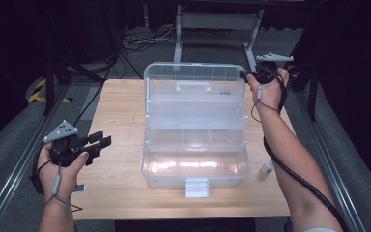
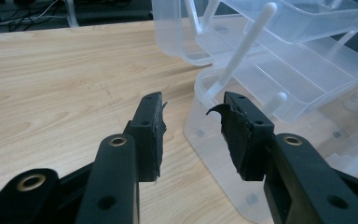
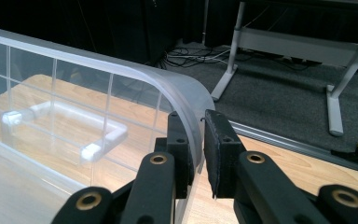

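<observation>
A clear plastic tiered toolbox (image 1: 195, 166) stands open in the middle of the wooden table (image 1: 121, 106), its trays (image 1: 195, 118) stepped back and its lid (image 1: 193, 72) upright at the far side. My right gripper (image 1: 245, 75) is at the lid's upper right corner. In the right gripper view its jaws (image 3: 198, 116) are shut on the lid's curved rim (image 3: 186, 91), one pad on each face. My left gripper (image 1: 104, 141) hovers to the left of the box, open, with nothing between its fingers. In the left gripper view it (image 2: 193, 105) points at the base's near corner (image 2: 205, 88).
A small white-capped bottle (image 1: 266, 167) lies on the table right of the box, beside my right forearm. The box's white latch (image 1: 196, 187) hangs at the front edge. The lid's handle (image 3: 60, 114) shows through the plastic. Metal rails (image 1: 14, 164) run along both table sides.
</observation>
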`<move>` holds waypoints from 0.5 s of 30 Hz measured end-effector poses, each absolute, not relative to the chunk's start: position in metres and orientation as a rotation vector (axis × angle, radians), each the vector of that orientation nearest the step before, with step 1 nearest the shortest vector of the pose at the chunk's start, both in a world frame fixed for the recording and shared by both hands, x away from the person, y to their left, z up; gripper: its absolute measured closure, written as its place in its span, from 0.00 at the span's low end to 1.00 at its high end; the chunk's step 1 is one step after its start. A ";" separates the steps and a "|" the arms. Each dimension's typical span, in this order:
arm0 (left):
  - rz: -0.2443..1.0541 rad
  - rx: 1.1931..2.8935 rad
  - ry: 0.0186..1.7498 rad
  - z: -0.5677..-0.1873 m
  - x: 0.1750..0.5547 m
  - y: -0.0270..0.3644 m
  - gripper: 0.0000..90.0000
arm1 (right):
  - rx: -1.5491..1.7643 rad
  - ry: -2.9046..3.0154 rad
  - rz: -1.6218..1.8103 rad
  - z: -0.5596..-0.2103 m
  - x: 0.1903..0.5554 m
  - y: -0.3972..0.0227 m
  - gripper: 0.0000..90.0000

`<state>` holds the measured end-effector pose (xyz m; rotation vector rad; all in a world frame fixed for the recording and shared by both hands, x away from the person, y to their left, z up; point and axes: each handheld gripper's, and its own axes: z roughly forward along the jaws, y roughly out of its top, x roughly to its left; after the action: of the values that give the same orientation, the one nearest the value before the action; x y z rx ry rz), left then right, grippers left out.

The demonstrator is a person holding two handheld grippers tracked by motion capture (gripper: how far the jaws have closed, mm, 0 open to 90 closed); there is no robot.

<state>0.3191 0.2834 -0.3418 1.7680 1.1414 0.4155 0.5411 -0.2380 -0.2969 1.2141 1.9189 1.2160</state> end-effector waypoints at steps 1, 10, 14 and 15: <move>0.415 1.770 1.140 -0.342 0.319 0.284 0.66 | 1.216 1.922 1.209 -0.297 0.543 -0.238 0.91; 0.406 1.775 1.129 -0.342 0.325 0.282 0.66 | 1.249 1.946 1.154 -0.304 0.559 -0.233 0.93; 0.398 1.779 1.120 -0.343 0.328 0.281 0.66 | 1.256 1.953 1.131 -0.306 0.563 -0.232 0.94; 0.397 1.780 1.118 -0.343 0.328 0.280 0.66 | 1.259 1.954 1.130 -0.307 0.564 -0.232 0.94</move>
<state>0.3280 0.2801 -0.3430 1.7799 1.1183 0.3966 0.5638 -0.2320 -0.3068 1.2594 1.9539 1.1304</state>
